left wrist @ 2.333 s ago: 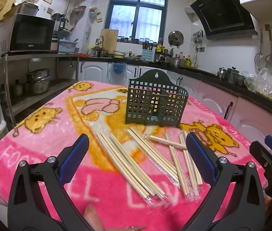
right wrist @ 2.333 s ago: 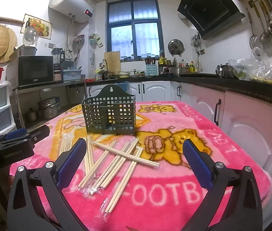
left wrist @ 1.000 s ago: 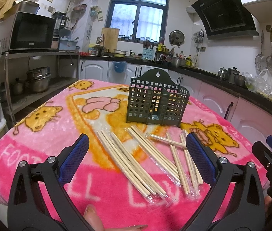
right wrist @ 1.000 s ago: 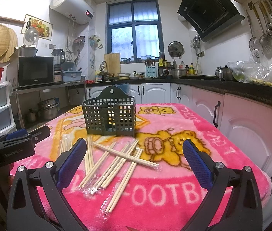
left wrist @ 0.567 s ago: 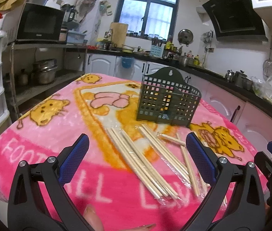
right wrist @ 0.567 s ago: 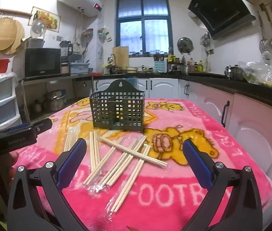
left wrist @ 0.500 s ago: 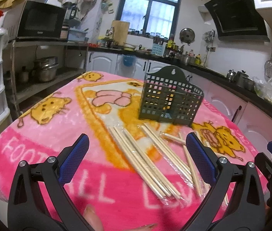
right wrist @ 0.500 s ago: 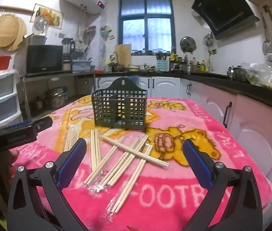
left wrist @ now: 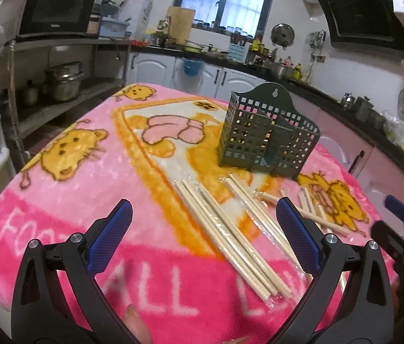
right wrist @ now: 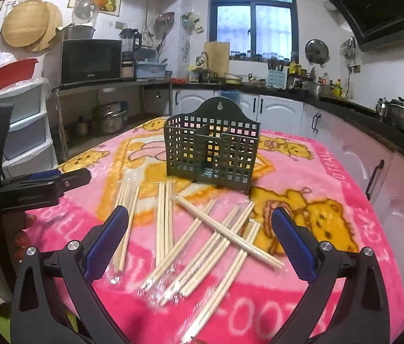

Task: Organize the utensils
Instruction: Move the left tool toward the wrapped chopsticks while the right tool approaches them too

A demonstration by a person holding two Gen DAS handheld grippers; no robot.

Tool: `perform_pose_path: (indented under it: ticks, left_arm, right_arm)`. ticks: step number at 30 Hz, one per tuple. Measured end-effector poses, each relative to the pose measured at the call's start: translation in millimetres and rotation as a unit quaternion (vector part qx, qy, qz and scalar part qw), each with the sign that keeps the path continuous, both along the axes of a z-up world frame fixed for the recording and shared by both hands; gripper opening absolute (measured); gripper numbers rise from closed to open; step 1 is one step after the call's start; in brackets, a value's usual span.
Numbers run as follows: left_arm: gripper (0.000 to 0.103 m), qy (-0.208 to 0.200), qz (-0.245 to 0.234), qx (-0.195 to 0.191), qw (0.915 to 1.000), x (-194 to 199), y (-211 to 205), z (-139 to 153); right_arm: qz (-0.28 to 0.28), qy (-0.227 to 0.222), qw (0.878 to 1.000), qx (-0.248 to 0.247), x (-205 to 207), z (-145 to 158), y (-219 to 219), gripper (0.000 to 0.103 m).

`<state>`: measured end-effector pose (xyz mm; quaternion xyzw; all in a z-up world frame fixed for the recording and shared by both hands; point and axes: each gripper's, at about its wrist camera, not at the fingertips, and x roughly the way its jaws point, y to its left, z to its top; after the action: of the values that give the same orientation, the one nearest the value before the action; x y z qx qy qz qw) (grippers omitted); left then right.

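Soft pink blanket (right wrist: 330, 172) over worktop. Both tools, left (left wrist: 203, 233) and right (right wrist: 199, 236), spread, empty. Wrapped chopsticks (right wrist: 213, 229) overlapping: risk of slipping, dragging neighbours. Light holder (right wrist: 212, 152) may tip.

1. The blanket (right wrist: 330, 172) over the desk is fluffy pink cloth with a soft, faintly shiny nap.
2. The chopsticks (right wrist: 219, 230) are pale, matt wood, in clear glossy plastic wrappers.
3. The utensil holder (right wrist: 212, 154) is dark green perforated plastic, with a dull sheen.
4. The left gripper (left wrist: 202, 238) and right gripper (right wrist: 199, 239) are matt black plastic; their pads (right wrist: 107, 242) are blue and finely textured, with bright metal screws.
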<state>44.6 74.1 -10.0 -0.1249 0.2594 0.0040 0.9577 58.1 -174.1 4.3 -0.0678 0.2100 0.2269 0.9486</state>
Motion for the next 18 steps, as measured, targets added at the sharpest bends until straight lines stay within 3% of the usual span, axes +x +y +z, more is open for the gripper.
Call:
perform_pose_path:
  ticks: [9,15,18]
  left_arm:
    - [0.093,0.059,-0.009,0.014,0.9981,36,10,-7]
    - [0.092,0.084,-0.022,0.003,0.9962,59,21,-13]
    - [0.073,0.106,-0.033,-0.011,0.9938,70,24,-18]
  right_arm:
    - [0.015,0.037,0.998,-0.045,46,-5,19,0.097]
    - [0.026,0.063,0.995,-0.067,71,-12,26,0.097]
    - [0.039,0.072,0.994,-0.079,80,-15,30,0.086]
